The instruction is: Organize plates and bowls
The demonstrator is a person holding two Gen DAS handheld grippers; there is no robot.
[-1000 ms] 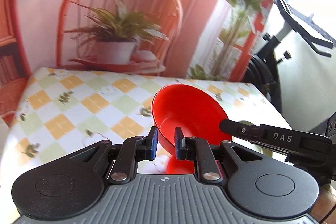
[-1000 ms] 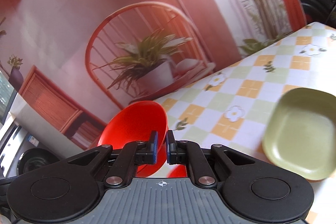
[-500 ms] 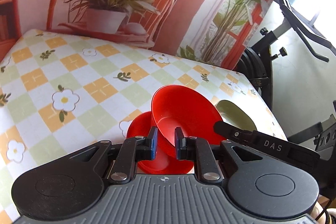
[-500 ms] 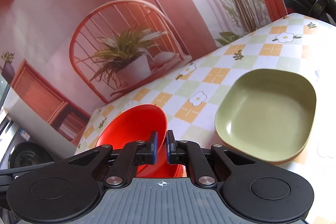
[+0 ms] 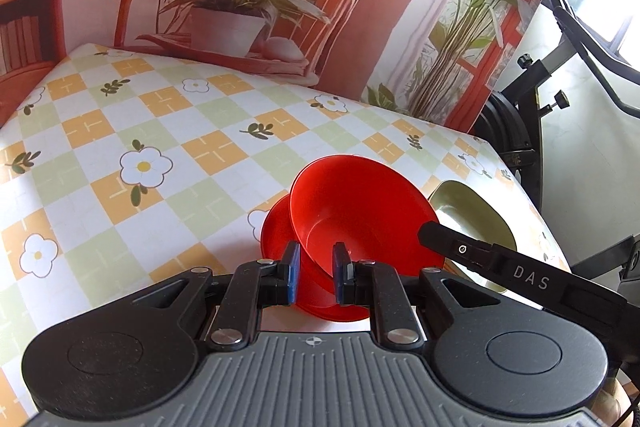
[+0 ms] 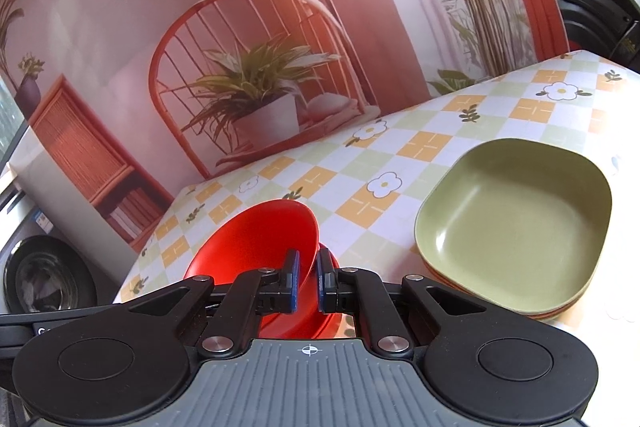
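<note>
Left gripper (image 5: pixel 314 277) and right gripper (image 6: pixel 304 281), jaws clamped on tilted glossy red bowl (image 5: pixel 360 211) (opposite rims), beside square green plate (image 6: pixel 516 223), checkered desk (image 5: pixel 168 131).

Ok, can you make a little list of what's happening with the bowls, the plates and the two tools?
held thing: upper red bowl, tilted
left tool: shut on the upper red bowl's near rim
right tool: shut on the same bowl's other side
underneath: lower red bowl, sitting on the checked table
plates: green plate on top of orange plates, to the right of the bowls
stacking: upper bowl not yet nested flat in the lower one
</note>
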